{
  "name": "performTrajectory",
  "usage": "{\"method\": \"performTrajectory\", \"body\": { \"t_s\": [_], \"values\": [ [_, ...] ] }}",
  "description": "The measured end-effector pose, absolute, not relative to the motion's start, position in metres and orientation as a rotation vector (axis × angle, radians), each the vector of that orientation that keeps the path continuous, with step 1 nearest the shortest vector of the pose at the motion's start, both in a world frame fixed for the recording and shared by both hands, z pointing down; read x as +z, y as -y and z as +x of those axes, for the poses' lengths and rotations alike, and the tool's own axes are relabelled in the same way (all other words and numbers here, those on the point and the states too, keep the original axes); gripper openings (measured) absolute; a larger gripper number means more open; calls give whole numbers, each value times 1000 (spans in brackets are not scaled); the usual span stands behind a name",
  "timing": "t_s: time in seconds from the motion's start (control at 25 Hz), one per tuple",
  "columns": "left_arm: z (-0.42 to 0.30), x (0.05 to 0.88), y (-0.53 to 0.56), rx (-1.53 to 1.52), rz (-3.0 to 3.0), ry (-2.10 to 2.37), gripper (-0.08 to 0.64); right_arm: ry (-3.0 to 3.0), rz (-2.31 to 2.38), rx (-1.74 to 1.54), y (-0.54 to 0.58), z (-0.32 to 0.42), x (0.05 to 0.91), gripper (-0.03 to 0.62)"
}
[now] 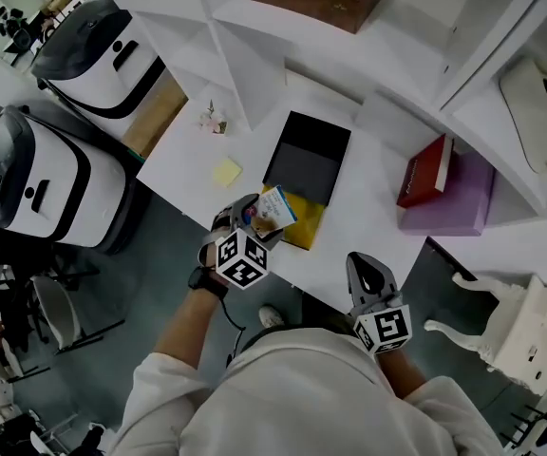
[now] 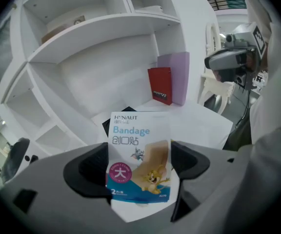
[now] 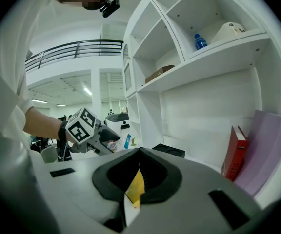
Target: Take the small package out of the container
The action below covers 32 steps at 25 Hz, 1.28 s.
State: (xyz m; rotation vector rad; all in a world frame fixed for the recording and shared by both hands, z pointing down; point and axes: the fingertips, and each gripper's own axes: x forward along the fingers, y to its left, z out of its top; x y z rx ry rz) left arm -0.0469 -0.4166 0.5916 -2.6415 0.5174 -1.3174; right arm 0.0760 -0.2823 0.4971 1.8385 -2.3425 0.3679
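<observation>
While the left gripper (image 1: 259, 213) hangs over the near edge of the white table (image 1: 373, 218), its jaws are clamped on the lower part of a small package (image 1: 278, 205), one jaw on each side edge. In the left gripper view the package (image 2: 138, 145) stands upright between the jaws of the left gripper (image 2: 139, 164); it is white with blue "Bandage" print and cartoon figures. From the head view it sits above a flat yellow item (image 1: 307, 230) lying on the table, just in front of the black container (image 1: 307, 155) and outside it. The right gripper (image 1: 367, 272) is held nearer the person's body, apart from the package, its jaws pressed almost together on nothing; in the right gripper view only a yellow sliver shows through the slit of the right gripper (image 3: 138, 179). A red book (image 1: 425, 171) leans against a purple box (image 1: 459, 198) to the right of the container, and a yellow sticky note (image 1: 226, 171) lies to its left
</observation>
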Motion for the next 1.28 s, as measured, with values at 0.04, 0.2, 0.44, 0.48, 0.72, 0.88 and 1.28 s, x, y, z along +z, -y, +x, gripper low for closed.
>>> {"method": "performTrajectory", "body": {
  "t_s": [0.04, 0.2, 0.44, 0.48, 0.72, 0.88, 1.28],
  "values": [
    [-50, 587, 416, -1307, -2652, -547, 399, 2349, 1832, 357, 283, 74, 495, 25],
    [-69, 563, 415, -1255, -2688, -677, 399, 2382, 1804, 314, 289, 61, 484, 25],
    [-104, 525, 413, -1147, -2724, -885, 398, 2432, 1759, 253, 298, 38, 467, 25],
    [-110, 520, 413, -1125, -2733, -921, 398, 2439, 1752, 242, 300, 34, 464, 25],
    [-142, 490, 408, -990, -2778, -1097, 399, 2479, 1712, 171, 311, 15, 447, 25],
    [-159, 471, 404, -903, -2773, -1206, 398, 2502, 1698, 134, 318, 3, 436, 25],
    [-207, 427, 392, -678, -2748, -1486, 398, 2545, 1648, 53, 328, -21, 412, 25]
  ]
}}
